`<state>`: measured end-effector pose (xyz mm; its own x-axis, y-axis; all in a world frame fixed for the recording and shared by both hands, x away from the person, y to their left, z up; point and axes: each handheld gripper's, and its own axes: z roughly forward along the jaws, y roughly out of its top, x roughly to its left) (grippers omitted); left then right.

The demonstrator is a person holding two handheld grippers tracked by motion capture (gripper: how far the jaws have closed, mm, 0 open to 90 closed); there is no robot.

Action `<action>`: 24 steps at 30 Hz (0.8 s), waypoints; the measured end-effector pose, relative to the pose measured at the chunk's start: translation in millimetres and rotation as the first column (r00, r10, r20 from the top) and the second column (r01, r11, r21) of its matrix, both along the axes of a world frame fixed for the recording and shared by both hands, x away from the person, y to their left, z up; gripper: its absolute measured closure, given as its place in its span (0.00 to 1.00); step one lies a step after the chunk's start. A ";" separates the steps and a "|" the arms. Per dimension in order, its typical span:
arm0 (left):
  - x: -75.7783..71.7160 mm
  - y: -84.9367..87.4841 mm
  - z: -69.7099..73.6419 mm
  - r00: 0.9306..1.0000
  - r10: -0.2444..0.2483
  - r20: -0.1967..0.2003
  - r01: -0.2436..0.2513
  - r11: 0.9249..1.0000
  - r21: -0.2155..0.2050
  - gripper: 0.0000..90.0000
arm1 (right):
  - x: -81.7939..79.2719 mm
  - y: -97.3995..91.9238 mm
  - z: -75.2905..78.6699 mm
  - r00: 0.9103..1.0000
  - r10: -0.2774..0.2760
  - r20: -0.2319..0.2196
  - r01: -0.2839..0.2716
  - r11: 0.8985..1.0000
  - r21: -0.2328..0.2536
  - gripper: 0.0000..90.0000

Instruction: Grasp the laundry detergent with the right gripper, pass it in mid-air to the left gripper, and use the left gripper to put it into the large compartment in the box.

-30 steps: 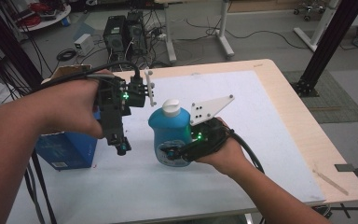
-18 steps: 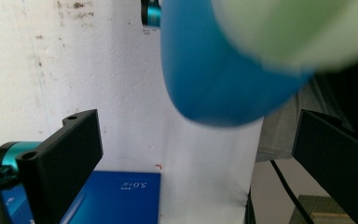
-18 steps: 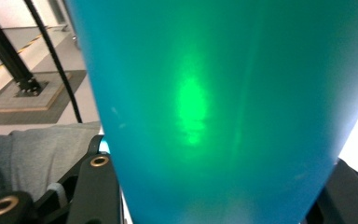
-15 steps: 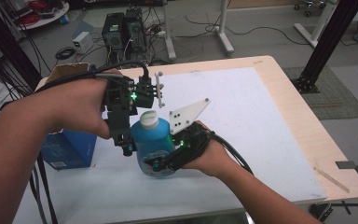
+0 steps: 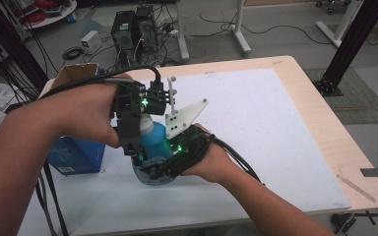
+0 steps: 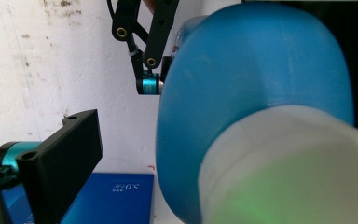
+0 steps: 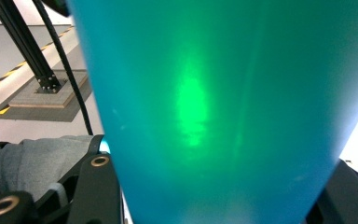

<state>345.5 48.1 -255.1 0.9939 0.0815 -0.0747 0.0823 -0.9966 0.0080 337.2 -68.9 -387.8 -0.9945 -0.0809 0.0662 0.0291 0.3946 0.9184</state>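
Observation:
A blue bottle [image 5: 153, 138] with a white cap [image 6: 289, 172] is held upright just above the white mat, left of centre. My right gripper [image 5: 158, 168] is shut on its lower body; the blue wall [image 7: 205, 102] sits tight between the black fingers [image 7: 93, 186]. My left gripper [image 5: 137, 146] has come from above over the bottle's top and hides the cap in the high view. In the left gripper view one black finger [image 6: 60, 158] stands clear of the cap with a gap between them; the other finger is hidden behind the cap. The right gripper's linkage [image 6: 144, 51] shows beyond the bottle [image 6: 251, 70].
A dark blue box [image 5: 76, 155] lies on the table right beside the bottle, under my left forearm. An open cardboard box [image 5: 74, 73] stands at the far left corner. The white mat [image 5: 256, 113] covers the table toward the right. Cables trail from both grippers.
Both grippers have shifted left and toward the person, carrying the bottle along. The left gripper has closed in over the cap, which showed a second ago and is now covered.

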 end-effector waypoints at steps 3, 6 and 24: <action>-1.0 -0.7 0.9 1.000 -0.003 0.003 0.003 1.000 -0.007 0.02 | 0.6 0.6 -1.1 1.000 0.000 -0.006 0.000 1.000 -0.007 0.51; -1.5 -1.8 0.4 1.000 -0.005 0.005 0.005 1.000 -0.007 0.02 | 0.7 1.1 -1.9 1.000 -0.004 -0.011 0.004 1.000 -0.017 0.51; -2.0 -2.2 1.2 1.000 -0.021 0.019 0.021 1.000 0.005 0.11 | 1.7 1.8 -2.9 1.000 -0.009 -0.013 0.009 1.000 -0.008 0.52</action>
